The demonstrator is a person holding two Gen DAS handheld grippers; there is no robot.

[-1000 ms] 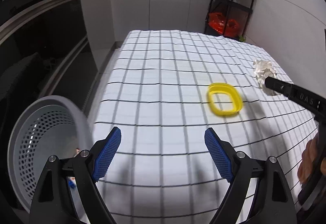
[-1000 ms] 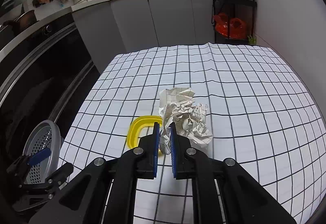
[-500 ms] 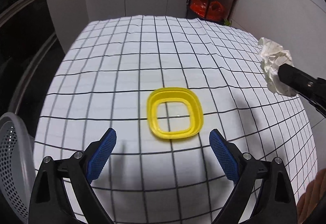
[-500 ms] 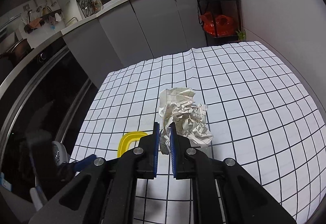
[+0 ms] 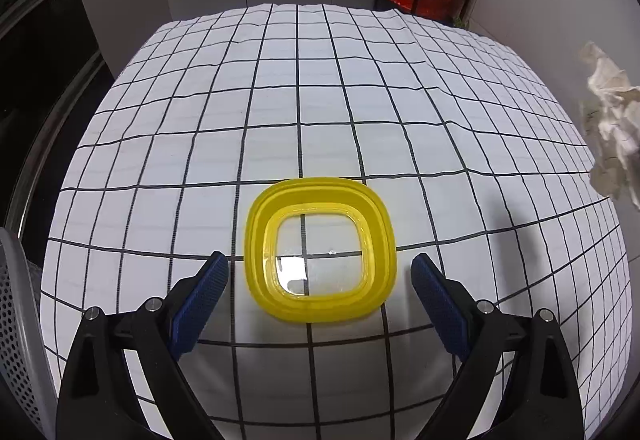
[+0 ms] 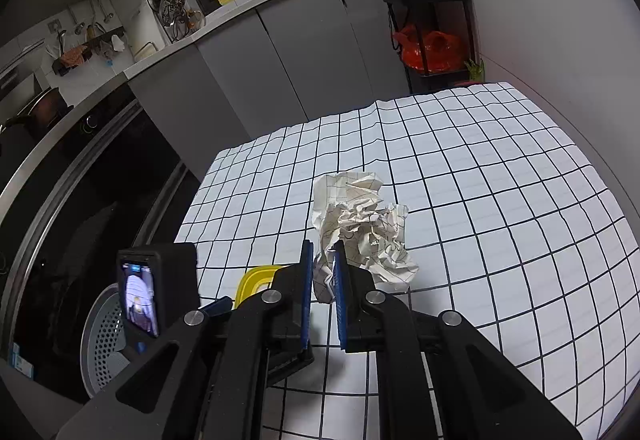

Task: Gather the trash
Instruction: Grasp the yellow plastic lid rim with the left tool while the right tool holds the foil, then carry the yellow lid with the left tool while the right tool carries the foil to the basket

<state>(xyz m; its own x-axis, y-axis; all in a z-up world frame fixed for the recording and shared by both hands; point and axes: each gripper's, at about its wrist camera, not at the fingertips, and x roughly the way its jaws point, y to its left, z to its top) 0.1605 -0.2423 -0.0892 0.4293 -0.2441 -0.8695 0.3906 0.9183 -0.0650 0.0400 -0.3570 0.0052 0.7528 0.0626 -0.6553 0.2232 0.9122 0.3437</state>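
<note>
Crumpled paper (image 6: 366, 228), the trash, is clenched between the jaws of the right gripper (image 6: 322, 280) and hangs above the checkered surface (image 5: 320, 99). In the left wrist view this paper shows at 3 o'clock. At 8 o'clock a grey perforated basket (image 5: 16, 328) stands off the surface edge. The yellow lid (image 5: 320, 252) lies flat on the cloth, between the blue pads of the left gripper (image 5: 320, 294). Its jaws are released, wide apart, not touching the lid.
</note>
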